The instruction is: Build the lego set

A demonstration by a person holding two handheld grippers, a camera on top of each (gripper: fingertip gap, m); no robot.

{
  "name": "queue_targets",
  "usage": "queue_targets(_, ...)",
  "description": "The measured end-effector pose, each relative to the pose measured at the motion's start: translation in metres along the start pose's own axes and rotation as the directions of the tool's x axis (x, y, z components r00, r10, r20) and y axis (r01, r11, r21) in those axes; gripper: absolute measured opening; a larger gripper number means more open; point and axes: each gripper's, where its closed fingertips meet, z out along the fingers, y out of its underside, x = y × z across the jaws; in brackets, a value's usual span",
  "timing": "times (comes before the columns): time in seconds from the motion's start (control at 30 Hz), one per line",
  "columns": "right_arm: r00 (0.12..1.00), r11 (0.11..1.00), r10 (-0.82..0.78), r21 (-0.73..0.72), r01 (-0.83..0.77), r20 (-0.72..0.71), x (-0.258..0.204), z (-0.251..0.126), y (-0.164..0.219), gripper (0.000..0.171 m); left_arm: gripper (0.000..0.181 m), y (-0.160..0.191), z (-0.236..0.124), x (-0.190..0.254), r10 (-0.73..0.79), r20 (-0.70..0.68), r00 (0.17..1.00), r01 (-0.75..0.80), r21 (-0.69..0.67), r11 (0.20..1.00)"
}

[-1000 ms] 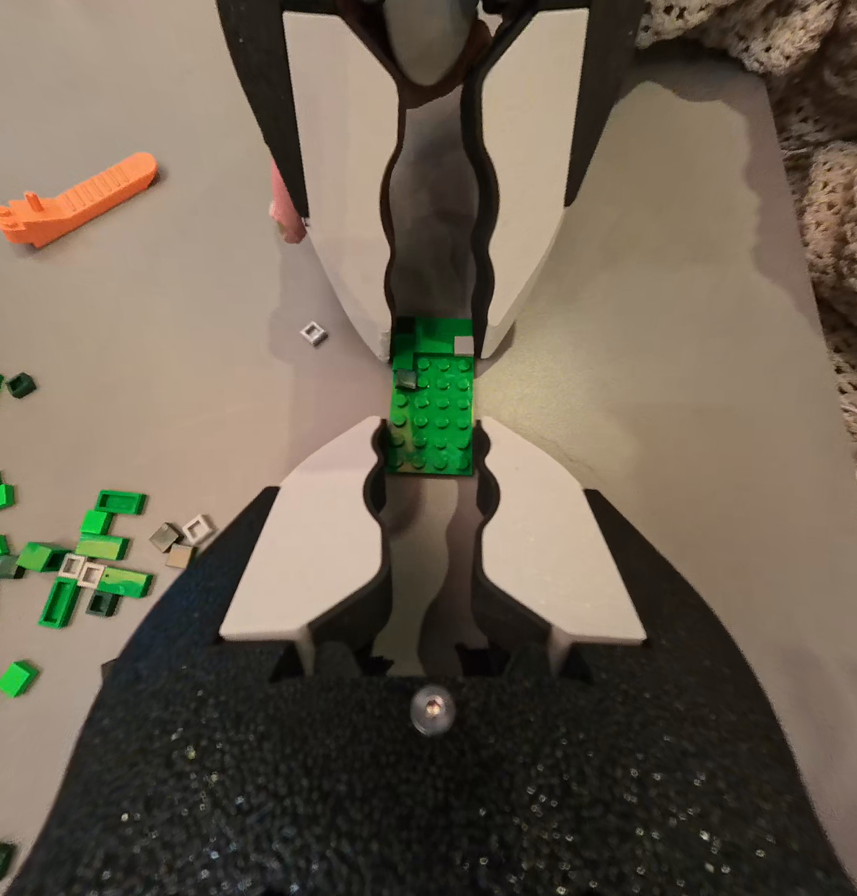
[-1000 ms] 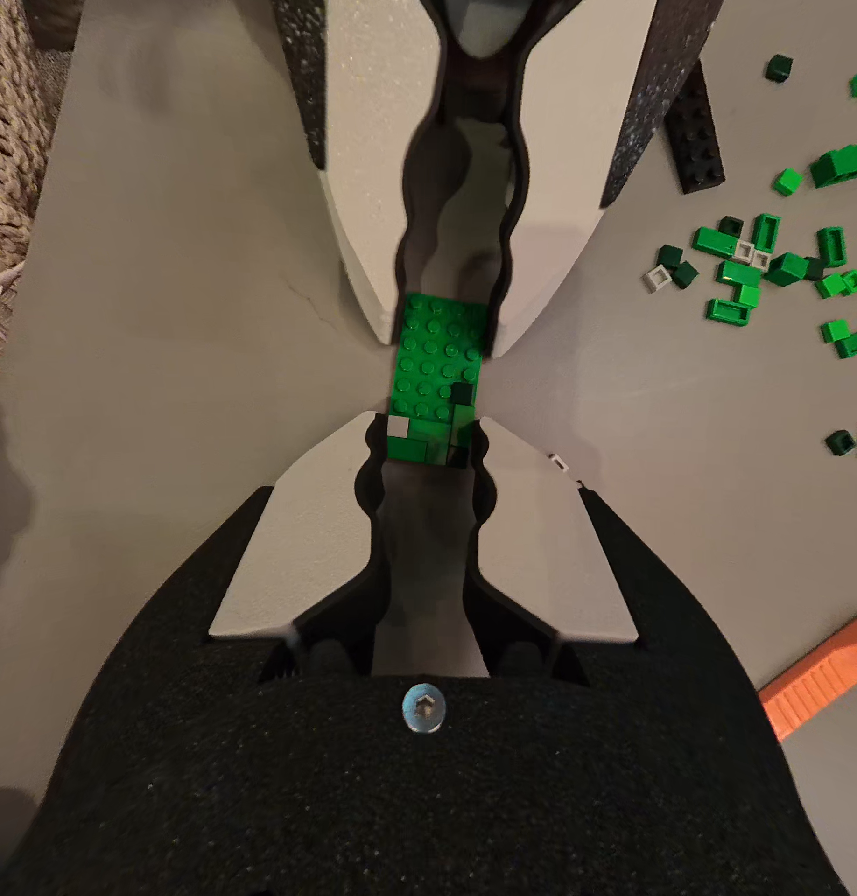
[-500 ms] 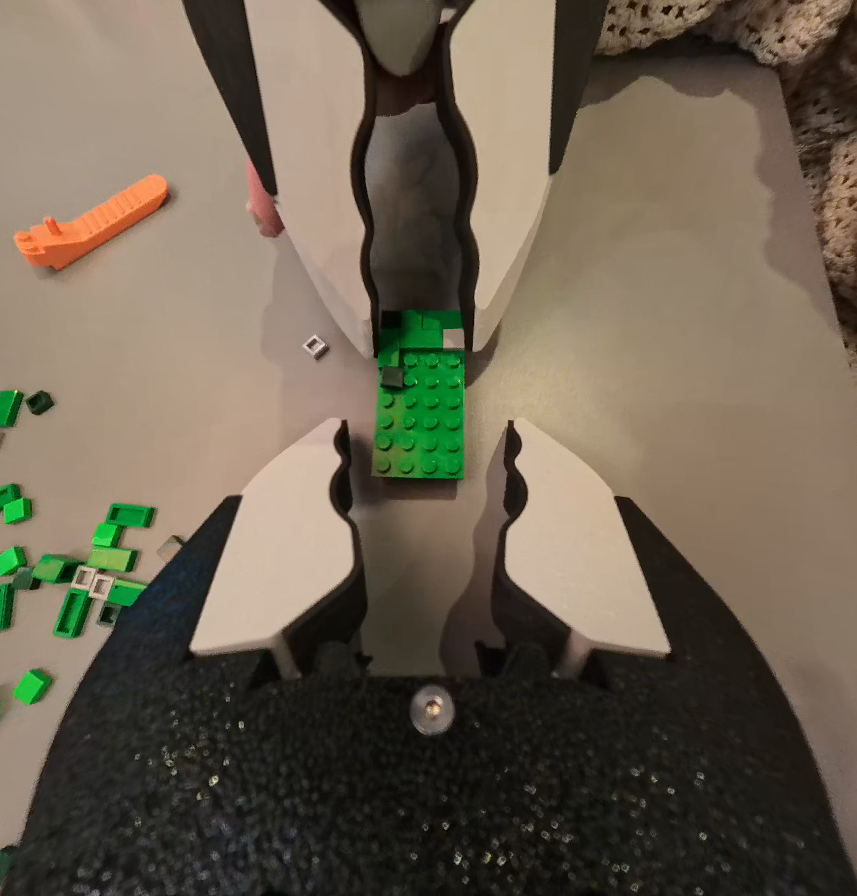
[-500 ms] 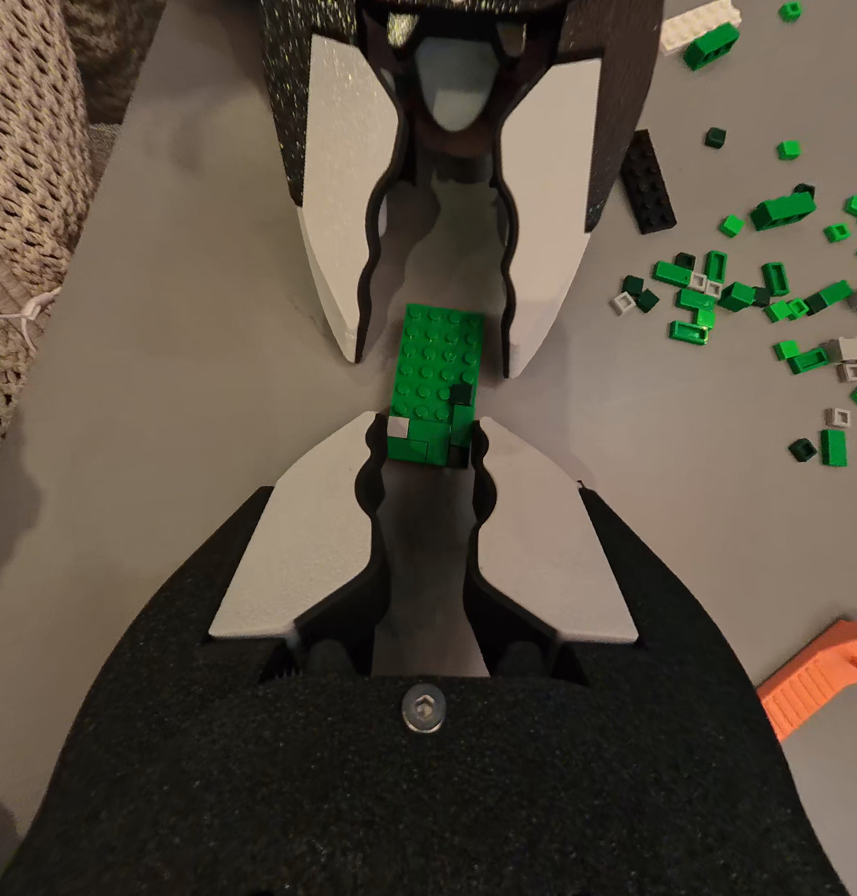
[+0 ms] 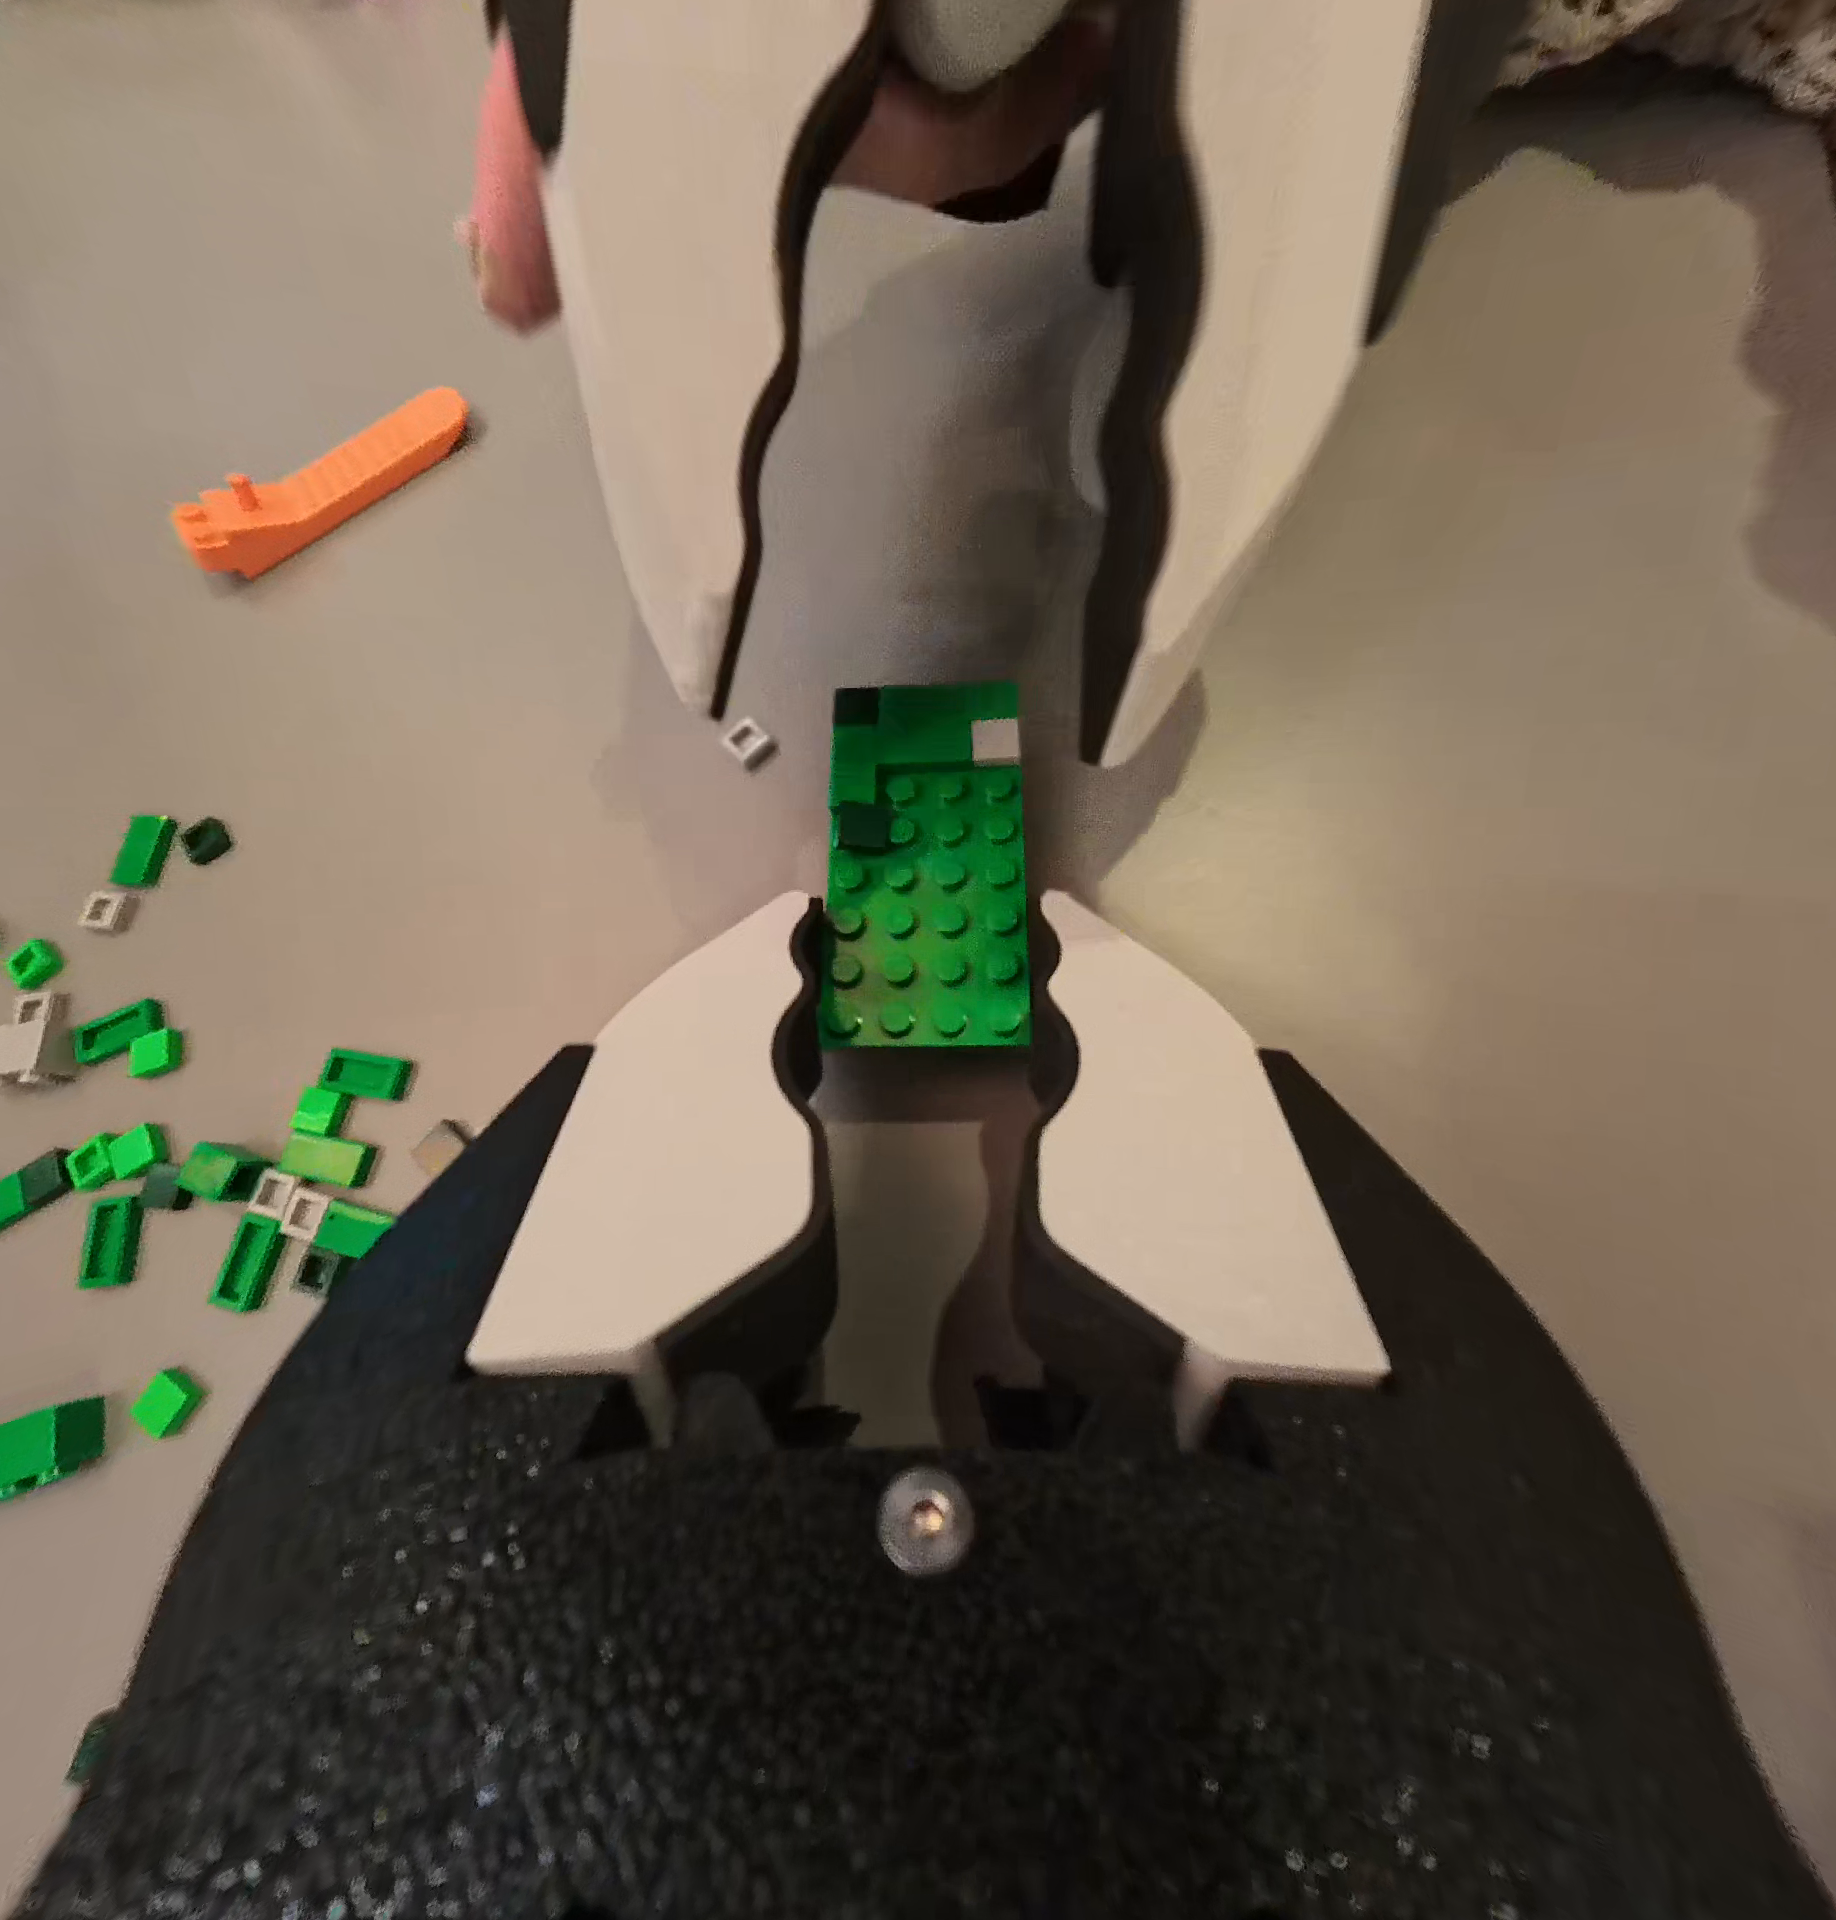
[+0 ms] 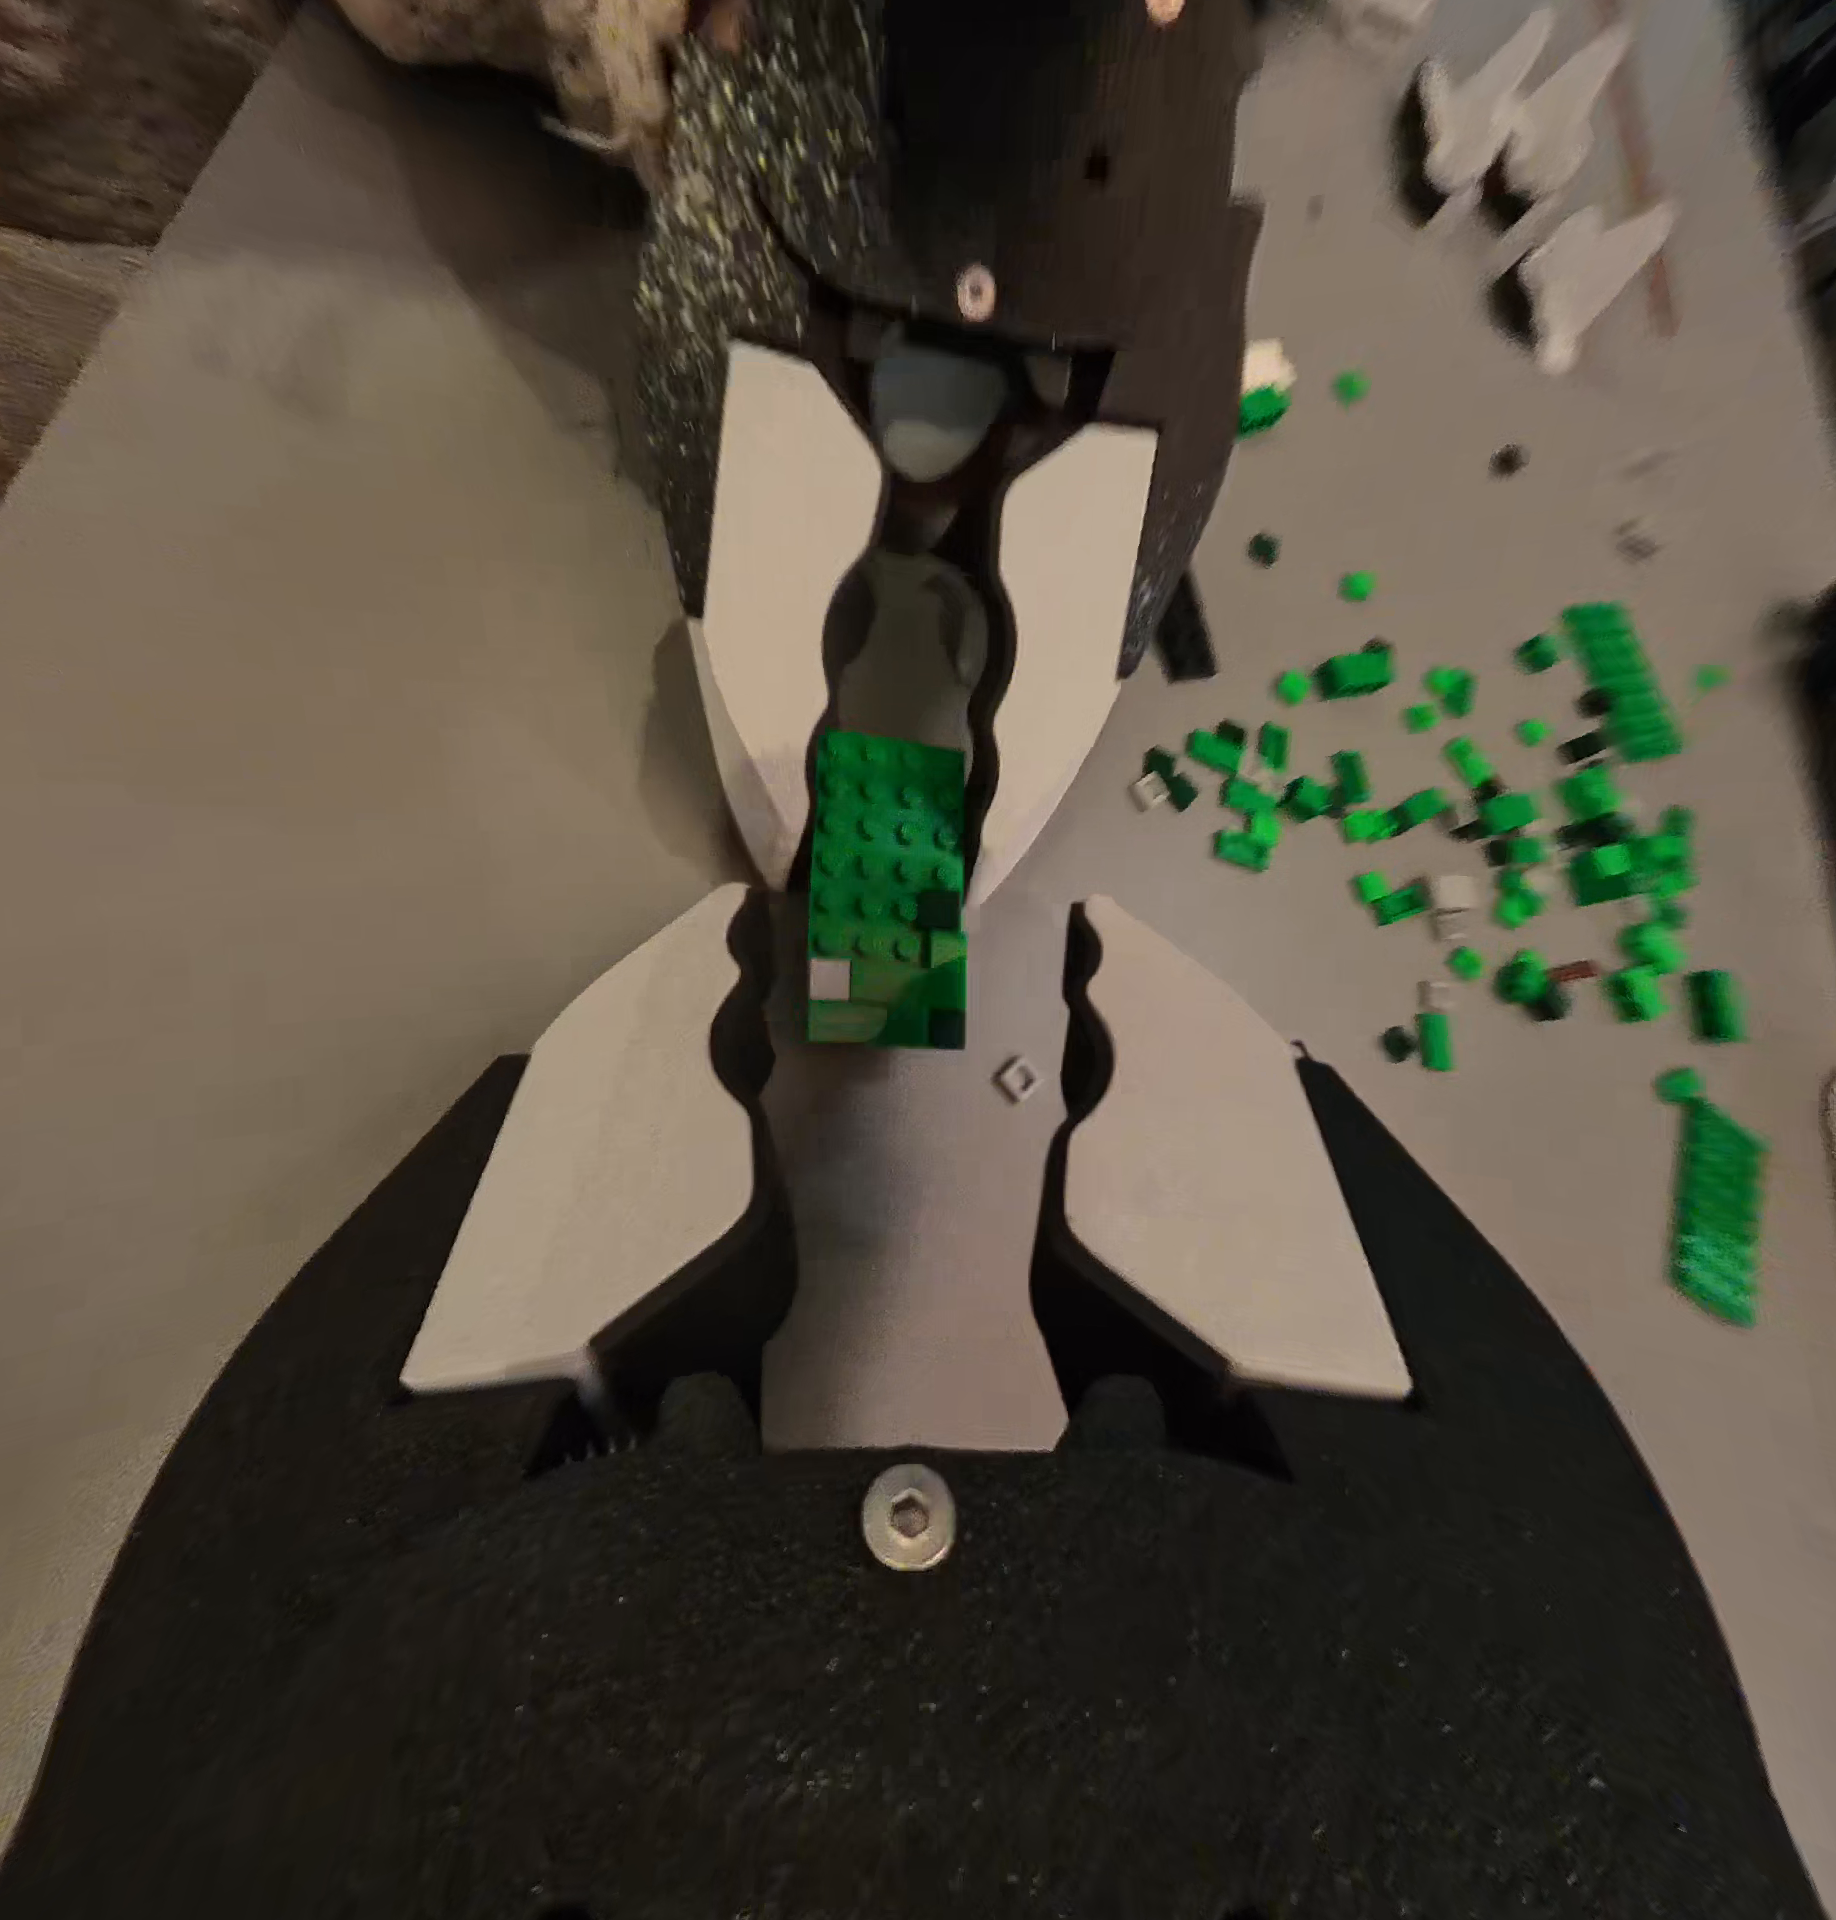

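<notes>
A green studded plate (image 5: 924, 852) lies on the grey table (image 5: 1465, 935), with a dark green tile (image 5: 862, 826), a grey tile (image 5: 995, 740) and smooth green tiles at its far end. My left gripper (image 5: 924, 914) is shut on the plate's near end. My right gripper (image 5: 898, 717) faces it from the far side, open, its fingers apart on either side of the plate's far end. In the right wrist view the plate (image 6: 883, 831) lies between my open right gripper (image 6: 914, 909) and the shut left gripper (image 6: 883, 883).
An orange brick separator (image 5: 322, 494) and several loose green and grey pieces (image 5: 218, 1174) lie to the left. A small grey tile (image 5: 750, 743) lies beside the plate. The right wrist view shows the pile (image 6: 1496, 831) and a long green plate (image 6: 1714, 1216). Knitted fabric (image 5: 1724, 42) borders the table. Less than 4 cm separates the two grippers' tips.
Both grippers first held the plate. The left one opened, then shut again on its end. The right gripper has now opened and drawn back a little.
</notes>
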Motion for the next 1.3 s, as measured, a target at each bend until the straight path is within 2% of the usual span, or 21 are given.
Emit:
queue_targets(0.07,0.989,0.993,-0.108,0.025,0.111,-0.102,0.001,-0.001,-0.008,0.053,0.036,0.0,-0.001,-0.004,-0.026,0.015,1.0,0.026,0.002,1.0)
queue_targets(0.13,0.95,0.973,-0.227,-0.011,0.23,-0.216,0.002,0.0,-0.008,0.052,0.036,-0.001,-0.003,-0.009,-0.063,0.032,0.998,0.062,0.019,0.998)
queue_targets(0.27,0.81,0.892,-0.451,-0.183,0.413,-0.375,0.008,0.008,0.001,0.05,0.036,-0.005,-0.007,-0.016,-0.147,0.039,0.988,0.144,0.061,0.988)
queue_targets(0.33,0.728,0.841,-0.54,-0.27,0.468,-0.421,0.014,0.012,0.001,0.042,0.036,-0.006,-0.008,-0.017,-0.174,0.025,0.984,0.172,0.075,0.982)
queue_targets(0.43,0.679,0.803,-0.595,-0.348,0.483,-0.43,0.019,0.018,0.004,0.032,0.036,-0.007,-0.008,-0.016,-0.186,0.018,0.982,0.184,0.077,0.98)
queue_targets(0.7,0.651,0.771,-0.634,-0.402,0.494,-0.417,0.022,0.023,0.01,0.015,0.036,-0.006,-0.008,-0.013,-0.201,-0.007,0.98,0.201,0.066,0.977)
queue_targets(0.97,0.71,0.782,-0.613,-0.398,0.48,-0.347,0.013,0.029,0.017,0.015,0.036,0.003,-0.002,-0.006,-0.171,-0.018,0.985,0.17,-0.012,0.985)
queue_targets(1.13,0.701,0.769,-0.627,-0.413,0.487,-0.34,0.013,0.03,0.017,0.013,0.036,0.003,-0.001,-0.006,-0.18,-0.026,0.983,0.179,-0.019,0.984)
queue_targets(1.23,0.659,0.72,-0.681,-0.457,0.522,-0.319,0.013,0.03,0.017,0.012,0.035,0.003,-0.001,-0.005,-0.175,-0.026,0.984,0.174,-0.019,0.984)
queue_targets(1.3,0.674,0.712,-0.682,-0.469,0.522,-0.284,0.01,0.033,0.022,0.008,0.032,0.003,0.0,-0.004,-0.157,-0.025,0.987,0.156,-0.023,0.987)
